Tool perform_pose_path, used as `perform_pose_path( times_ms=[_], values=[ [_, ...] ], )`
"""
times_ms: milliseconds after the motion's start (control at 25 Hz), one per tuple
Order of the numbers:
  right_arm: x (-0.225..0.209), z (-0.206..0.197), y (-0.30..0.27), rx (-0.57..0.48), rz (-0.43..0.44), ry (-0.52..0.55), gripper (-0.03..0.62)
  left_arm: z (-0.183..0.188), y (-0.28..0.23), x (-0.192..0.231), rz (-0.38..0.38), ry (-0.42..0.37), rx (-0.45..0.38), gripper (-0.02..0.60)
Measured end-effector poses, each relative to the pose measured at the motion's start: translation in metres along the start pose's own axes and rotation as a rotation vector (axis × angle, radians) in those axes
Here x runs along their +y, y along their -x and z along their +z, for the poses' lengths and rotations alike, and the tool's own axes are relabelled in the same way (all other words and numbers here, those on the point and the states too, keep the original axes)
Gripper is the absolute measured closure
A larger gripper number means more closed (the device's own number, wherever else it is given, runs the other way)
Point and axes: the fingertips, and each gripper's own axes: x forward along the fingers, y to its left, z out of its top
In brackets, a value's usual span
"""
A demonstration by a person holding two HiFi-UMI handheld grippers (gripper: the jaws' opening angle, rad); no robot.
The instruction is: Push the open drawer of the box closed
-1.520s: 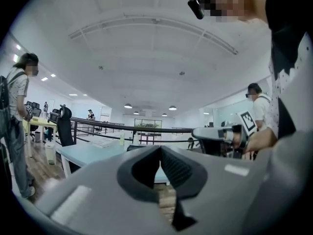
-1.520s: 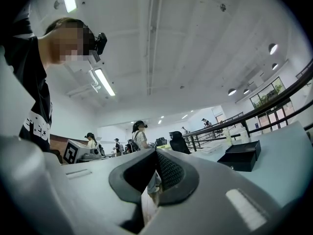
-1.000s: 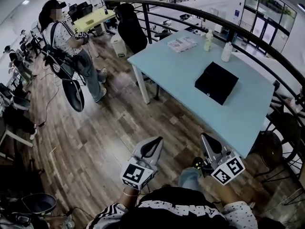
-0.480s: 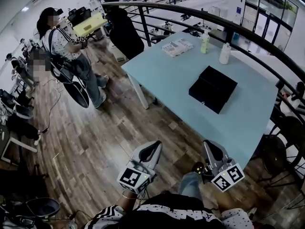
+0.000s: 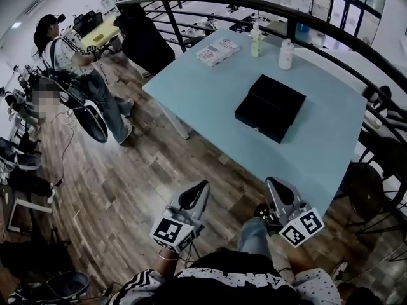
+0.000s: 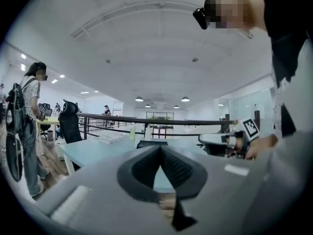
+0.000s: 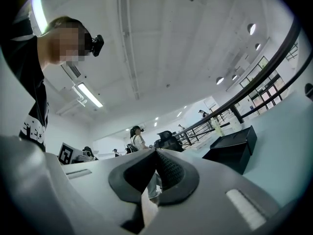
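A black box (image 5: pixel 270 108) lies on the light blue table (image 5: pixel 331 138), its drawer front (image 5: pixel 255 123) standing a little out on the side facing me. Both grippers hang low over the wooden floor, short of the table's near edge. My left gripper (image 5: pixel 201 187) is shut with nothing in it, and so is my right gripper (image 5: pixel 273 184). In the left gripper view the shut jaws (image 6: pixel 160 150) point at the table, with the box (image 6: pixel 152 143) just above their tips. The right gripper view has the box (image 7: pixel 234 148) to the right of the shut jaws (image 7: pixel 156 153).
Two bottles (image 5: pixel 256 40) (image 5: pixel 285 54) and a stack of papers (image 5: pixel 217 51) sit at the table's far side. A black curved railing (image 5: pixel 331 37) runs behind the table. A person (image 5: pixel 79 68) stands at the left among chairs. A black chair (image 5: pixel 145 42) stands at the table's far corner.
The table and box have come nearer and lower in the head view as I step forward. Both grippers stay shut and held at the same place in the picture.
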Motion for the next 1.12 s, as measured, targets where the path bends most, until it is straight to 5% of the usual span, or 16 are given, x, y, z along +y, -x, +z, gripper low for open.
perform_pose_path(
  times_ms=[1120],
  values=[
    [-0.102,0.060,-0.012,-0.008,-0.056,0.049,0.591,0.030,-0.120,-0.017,-0.054,-0.027,0.023,0.581]
  ],
)
